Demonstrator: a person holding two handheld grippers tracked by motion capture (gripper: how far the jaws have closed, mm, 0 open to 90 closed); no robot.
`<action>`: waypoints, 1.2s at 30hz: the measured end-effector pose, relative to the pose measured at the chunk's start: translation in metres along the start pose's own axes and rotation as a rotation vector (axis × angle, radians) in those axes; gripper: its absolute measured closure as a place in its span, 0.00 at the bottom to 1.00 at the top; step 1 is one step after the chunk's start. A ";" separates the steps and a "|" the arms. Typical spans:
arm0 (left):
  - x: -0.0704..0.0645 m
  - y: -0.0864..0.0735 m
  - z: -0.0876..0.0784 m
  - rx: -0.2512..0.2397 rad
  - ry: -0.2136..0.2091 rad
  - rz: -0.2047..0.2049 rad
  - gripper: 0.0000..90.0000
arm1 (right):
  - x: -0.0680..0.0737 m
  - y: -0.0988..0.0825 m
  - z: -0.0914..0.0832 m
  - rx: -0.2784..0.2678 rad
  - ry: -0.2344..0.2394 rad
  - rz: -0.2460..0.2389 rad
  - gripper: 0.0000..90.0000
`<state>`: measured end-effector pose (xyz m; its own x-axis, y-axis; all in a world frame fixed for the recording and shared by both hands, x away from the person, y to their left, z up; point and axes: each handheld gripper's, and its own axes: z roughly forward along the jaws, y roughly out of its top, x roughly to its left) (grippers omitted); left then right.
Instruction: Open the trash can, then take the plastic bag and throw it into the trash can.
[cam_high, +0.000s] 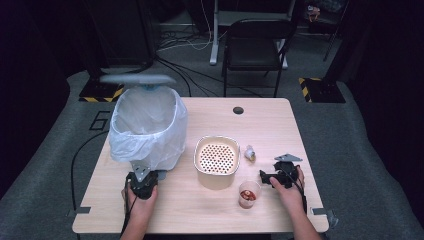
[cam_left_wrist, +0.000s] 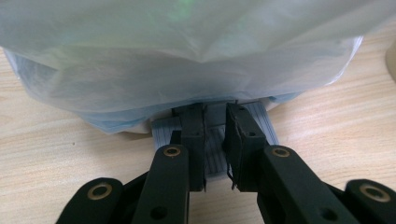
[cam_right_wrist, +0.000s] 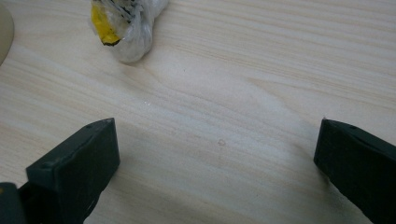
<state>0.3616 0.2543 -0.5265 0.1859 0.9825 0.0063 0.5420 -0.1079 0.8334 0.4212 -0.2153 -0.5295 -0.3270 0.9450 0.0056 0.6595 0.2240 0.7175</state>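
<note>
At the lower left of the high view, your left hand-held gripper sat at the foot of the bag-lined bin. In the left gripper view its jaws were nearly pressed together over the ribbed grey pedal that juts from under the bin; whether they truly pinched it or only rested on it, I cannot tell. The bin's lid stood raised at the upper left, so my guess is that you were holding the pedal down. To do that well, you needed to press straight down, keep the jaws centred on the ribs so they could not slide off, and hold steady until something had been dropped in.

At the lower right of the high view, your right hand-held gripper hovered low over the counter, jaws spread wide and holding nothing. The small plastic cup with reddish scraps stood just beside it. Farther up, the crumpled wrapper lay near the perforated strainer bowl, at the upper left of the right gripper view.
</note>
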 end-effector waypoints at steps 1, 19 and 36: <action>0.001 0.000 0.002 0.004 -0.008 -0.019 0.87 | 0.000 0.000 0.000 0.000 0.000 -0.001 0.00; 0.005 0.001 0.001 0.015 -0.038 -0.026 0.87 | 0.000 0.000 0.000 0.000 -0.002 0.001 0.00; 0.002 0.000 0.004 -0.020 -0.034 -0.055 0.87 | -0.005 0.004 -0.011 -0.004 -0.012 0.029 0.25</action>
<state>0.3651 0.2555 -0.5283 0.1846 0.9811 -0.0583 0.5356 -0.0506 0.8430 0.4179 -0.2213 -0.5193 -0.2997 0.9539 0.0181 0.6661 0.1957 0.7197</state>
